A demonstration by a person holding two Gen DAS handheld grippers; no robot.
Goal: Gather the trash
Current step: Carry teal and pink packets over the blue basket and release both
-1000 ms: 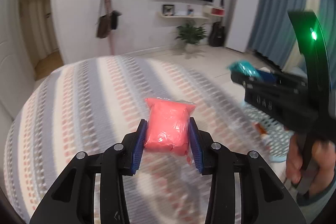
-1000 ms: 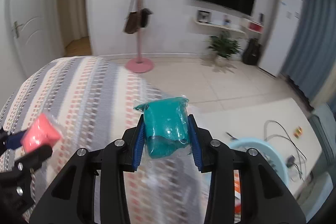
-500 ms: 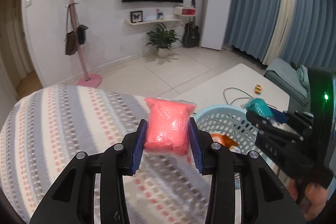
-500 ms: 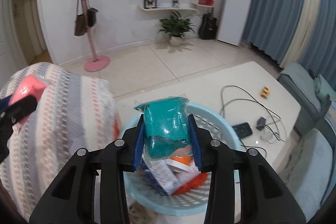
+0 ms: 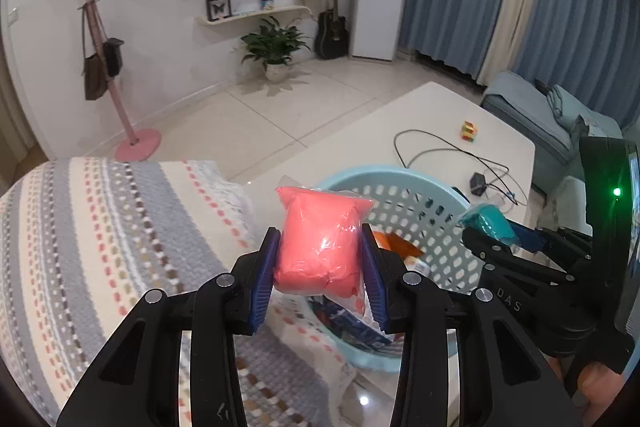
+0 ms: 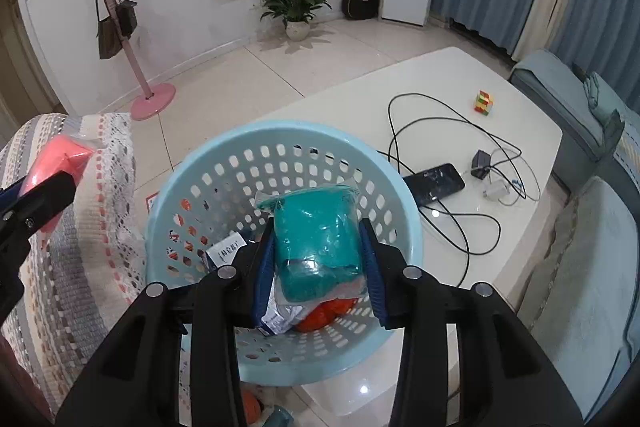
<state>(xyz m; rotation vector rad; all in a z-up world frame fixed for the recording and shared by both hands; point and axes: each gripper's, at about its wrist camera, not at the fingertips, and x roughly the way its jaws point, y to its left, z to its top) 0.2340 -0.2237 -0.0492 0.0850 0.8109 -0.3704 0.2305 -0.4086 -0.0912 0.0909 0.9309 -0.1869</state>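
My left gripper (image 5: 320, 267) is shut on a pink plastic-wrapped packet (image 5: 320, 239), held over the edge of the striped blanket, just left of a light blue perforated basket (image 5: 400, 173). In the right wrist view my right gripper (image 6: 318, 259) is shut on a teal wrapped packet (image 6: 316, 235), directly above the basket's (image 6: 200, 163) opening. The left wrist view also shows the teal packet (image 5: 486, 221) at the basket's right rim. Inside the basket lie an orange item (image 6: 328, 315) and a blue-and-white wrapper (image 6: 280, 311). The pink packet (image 6: 56, 159) shows at the right wrist view's left edge.
The basket stands on a white table (image 6: 440, 87) with a phone (image 6: 434, 183), a charger with looped cables (image 6: 480, 161) and a coloured puzzle cube (image 6: 483, 103). A striped blanket (image 5: 100, 227) lies to the left. A blue sofa (image 6: 580, 99) is at the right.
Both grippers have swung from over the blanket towards the basket and tipped downward, each still gripping its packet. The teal packet has come over the basket's opening; the pink one is near its left rim.
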